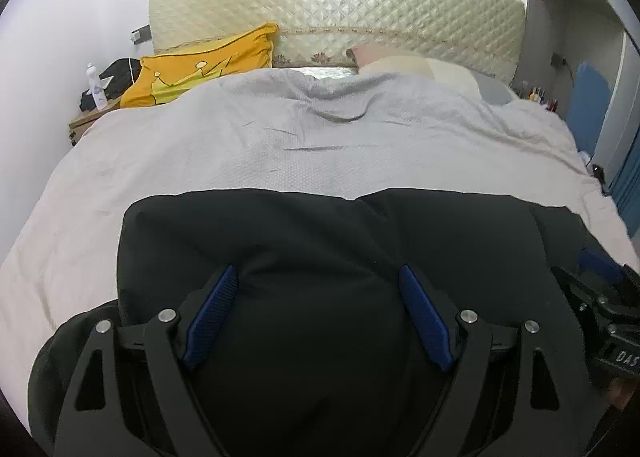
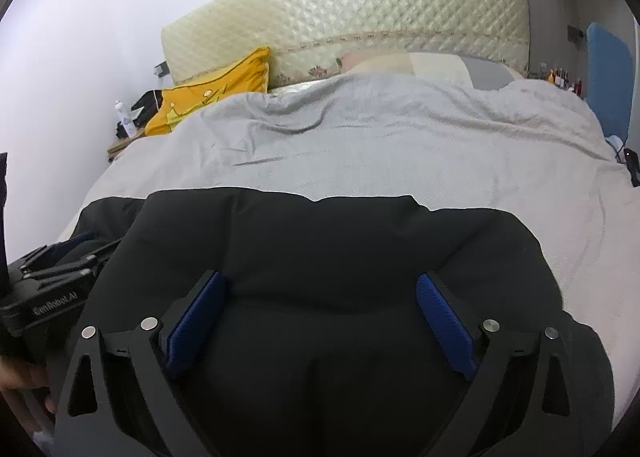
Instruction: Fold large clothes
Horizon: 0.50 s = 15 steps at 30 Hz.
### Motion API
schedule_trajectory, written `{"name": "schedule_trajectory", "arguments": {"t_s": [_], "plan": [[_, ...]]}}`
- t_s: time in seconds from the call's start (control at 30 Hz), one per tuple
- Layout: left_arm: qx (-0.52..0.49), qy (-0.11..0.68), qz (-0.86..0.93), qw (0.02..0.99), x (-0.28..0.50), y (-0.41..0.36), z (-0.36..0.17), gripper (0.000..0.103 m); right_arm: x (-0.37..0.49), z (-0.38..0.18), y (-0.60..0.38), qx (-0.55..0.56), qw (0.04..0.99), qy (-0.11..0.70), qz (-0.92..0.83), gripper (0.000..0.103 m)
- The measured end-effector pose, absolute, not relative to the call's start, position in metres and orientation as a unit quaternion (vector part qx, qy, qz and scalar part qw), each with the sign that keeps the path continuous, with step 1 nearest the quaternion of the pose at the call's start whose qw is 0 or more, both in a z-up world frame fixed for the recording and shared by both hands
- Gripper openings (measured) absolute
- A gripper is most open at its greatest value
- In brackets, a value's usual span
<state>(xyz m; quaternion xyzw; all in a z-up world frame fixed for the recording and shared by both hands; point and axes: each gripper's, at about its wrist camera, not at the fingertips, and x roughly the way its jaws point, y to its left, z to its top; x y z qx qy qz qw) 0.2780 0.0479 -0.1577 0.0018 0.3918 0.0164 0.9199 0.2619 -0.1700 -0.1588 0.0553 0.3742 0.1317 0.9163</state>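
Note:
A large black garment point(image 1: 320, 225) lies spread across the near part of the bed, with its far edge folded straight; the right wrist view shows the same black garment point(image 2: 320, 229). My left gripper point(image 1: 318, 271) hovers over it with its blue pads point(image 1: 212, 317) wide apart and no cloth pinched between them. My right gripper point(image 2: 320, 277) is likewise open above the cloth, its blue pads point(image 2: 444, 321) spread wide. The two grippers are side by side: the right one shows at the edge of the left wrist view point(image 1: 600, 297), and the left one shows in the right wrist view point(image 2: 52, 277).
The pale grey bedspread point(image 1: 280, 137) stretches beyond the garment to a quilted cream headboard point(image 1: 340, 5). A yellow pillow point(image 1: 200, 69) and pale pillows point(image 1: 400, 61) lie at the head. A nightstand point(image 1: 86, 123) with a bottle point(image 1: 95, 87) stands at the left, a blue panel point(image 1: 588, 97) at the right.

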Motion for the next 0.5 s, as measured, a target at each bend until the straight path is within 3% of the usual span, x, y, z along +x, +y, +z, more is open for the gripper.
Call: {"name": "schedule_trajectory", "arguments": {"t_s": [0.5], "plan": [[-0.003,0.410,0.018,0.912,0.299,0.054,-0.179,0.084,0.292,-0.179,-0.153,0.035,0.913,0.386,0.129,0.103]]}}
